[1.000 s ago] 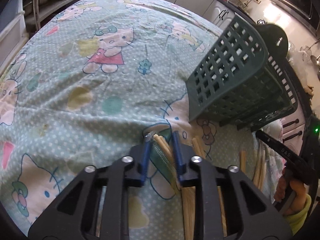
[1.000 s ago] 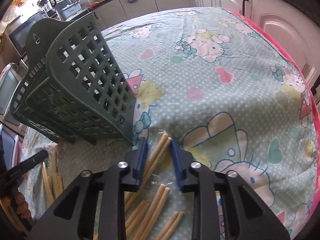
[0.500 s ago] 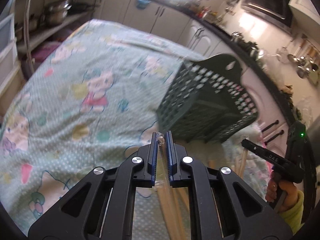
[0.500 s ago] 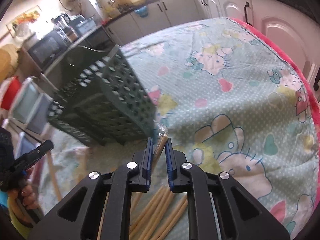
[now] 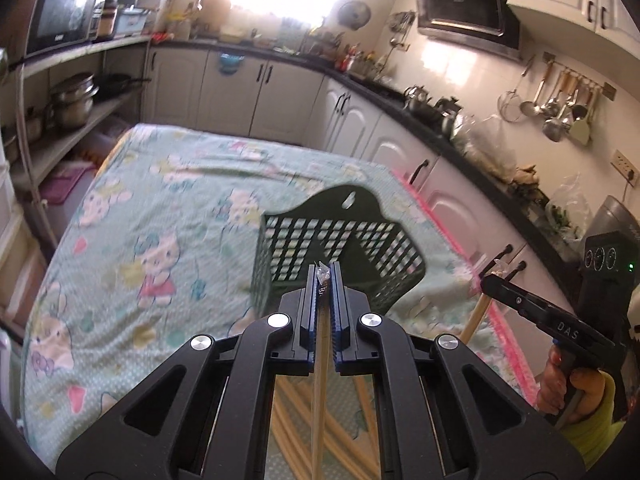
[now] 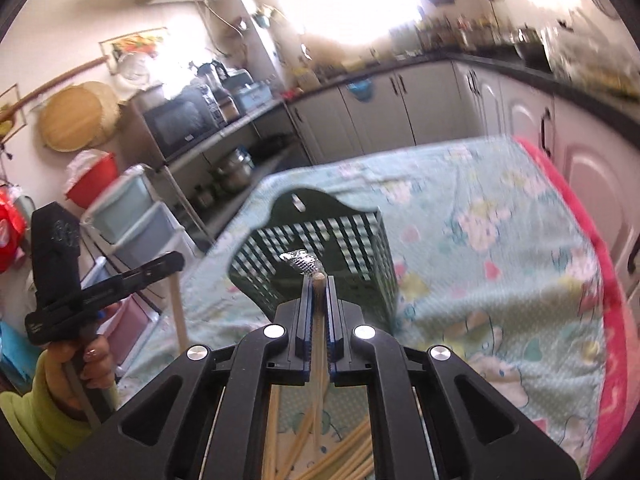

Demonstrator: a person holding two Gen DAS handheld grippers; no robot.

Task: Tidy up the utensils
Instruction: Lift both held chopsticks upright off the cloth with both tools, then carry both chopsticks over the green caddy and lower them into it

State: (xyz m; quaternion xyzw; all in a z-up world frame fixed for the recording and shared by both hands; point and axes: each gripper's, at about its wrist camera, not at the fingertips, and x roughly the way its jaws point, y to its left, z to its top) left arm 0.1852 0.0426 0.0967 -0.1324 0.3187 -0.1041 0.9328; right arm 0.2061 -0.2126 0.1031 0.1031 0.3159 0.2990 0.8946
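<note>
A dark green mesh basket (image 5: 360, 240) lies tilted on the cartoon-print tablecloth (image 5: 160, 208), its open top facing me. My left gripper (image 5: 324, 269) is shut on a plastic-wrapped pair of wooden chopsticks (image 5: 319, 392), which hangs down above the table. In the right wrist view, my right gripper (image 6: 318, 279) has its jaws closing tight on another wrapped pair of chopsticks (image 6: 318, 360), whose crinkled wrapper tip (image 6: 301, 261) sticks out in front of the basket (image 6: 348, 240). Each view shows the other gripper beside it, a chopstick dangling from it. Several loose chopsticks (image 6: 352, 454) lie on the cloth below.
The table's pink edge (image 6: 612, 320) runs along the right, close to white cupboard doors (image 5: 360, 128). A shelf with pots (image 5: 72, 100) and stacked plastic drawers (image 6: 132, 220) stand to the left of the table. A person's hand in a yellow-green sleeve (image 5: 584, 404) holds the right gripper.
Both grippers have shut on wrapped chopsticks and risen well above the table, lifting them. The views have tilted up, so that the kitchen now shows behind the basket.
</note>
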